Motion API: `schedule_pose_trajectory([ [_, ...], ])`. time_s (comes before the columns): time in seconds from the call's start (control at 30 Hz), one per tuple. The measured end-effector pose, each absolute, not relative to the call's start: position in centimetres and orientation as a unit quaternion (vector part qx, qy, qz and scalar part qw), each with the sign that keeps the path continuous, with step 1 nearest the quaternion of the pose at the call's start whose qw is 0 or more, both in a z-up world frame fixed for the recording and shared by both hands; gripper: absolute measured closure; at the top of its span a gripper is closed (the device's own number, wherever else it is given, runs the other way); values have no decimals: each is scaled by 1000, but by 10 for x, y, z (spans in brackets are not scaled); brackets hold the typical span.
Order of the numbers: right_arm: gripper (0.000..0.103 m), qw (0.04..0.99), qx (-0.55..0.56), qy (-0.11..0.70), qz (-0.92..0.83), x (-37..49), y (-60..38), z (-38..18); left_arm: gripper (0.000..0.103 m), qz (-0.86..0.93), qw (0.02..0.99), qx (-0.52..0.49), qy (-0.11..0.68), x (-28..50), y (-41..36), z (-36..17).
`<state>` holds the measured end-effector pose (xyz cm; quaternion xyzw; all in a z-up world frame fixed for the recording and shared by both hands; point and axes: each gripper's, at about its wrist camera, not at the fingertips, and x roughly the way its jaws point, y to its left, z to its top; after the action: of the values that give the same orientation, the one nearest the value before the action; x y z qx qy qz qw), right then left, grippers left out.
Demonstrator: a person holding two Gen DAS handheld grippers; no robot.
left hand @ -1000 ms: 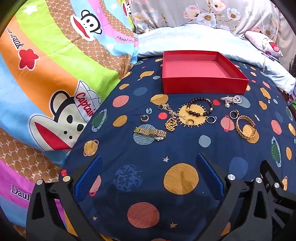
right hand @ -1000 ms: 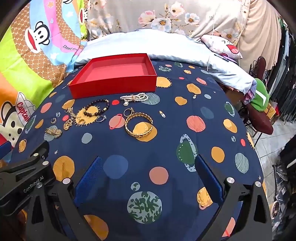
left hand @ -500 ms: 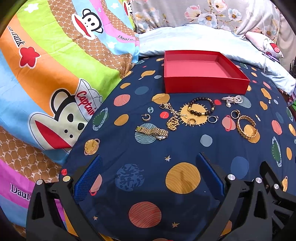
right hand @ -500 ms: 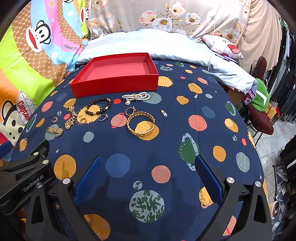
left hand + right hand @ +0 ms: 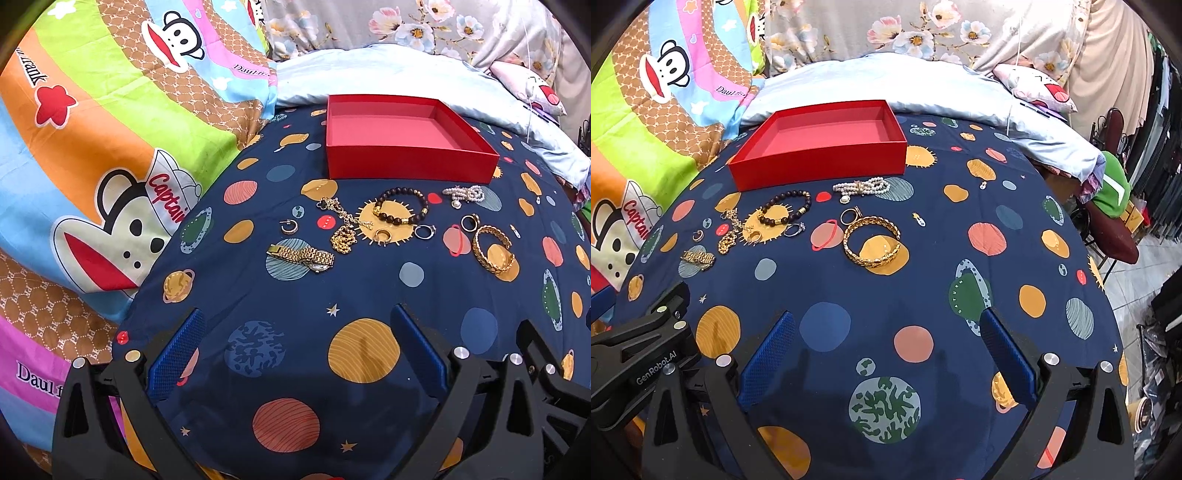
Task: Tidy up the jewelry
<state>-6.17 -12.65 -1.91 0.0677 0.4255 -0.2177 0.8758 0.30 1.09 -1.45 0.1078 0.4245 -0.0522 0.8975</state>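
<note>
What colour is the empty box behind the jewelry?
Red, with a slightly pinker floor inside; the box shows best in the left wrist view.

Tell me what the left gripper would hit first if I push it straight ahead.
Probably the bedspread itself, since the open left gripper hovers over bare cloth. The first jewelry in that line looks to be the gold watch, with the red box beyond. Height above the bed is hard to judge.
</note>
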Motion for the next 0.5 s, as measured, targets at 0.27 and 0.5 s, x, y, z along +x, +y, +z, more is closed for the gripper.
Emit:
schedule_pose_trajectory([
  [0.27,5,875,71,428,-218,-61,-128,-21,5,-51,897,109,426,4,9,-17],
  [0.5,5,875,71,427,-218,-61,-128,-21,5,-52,897,109,426,4,9,-17],
])
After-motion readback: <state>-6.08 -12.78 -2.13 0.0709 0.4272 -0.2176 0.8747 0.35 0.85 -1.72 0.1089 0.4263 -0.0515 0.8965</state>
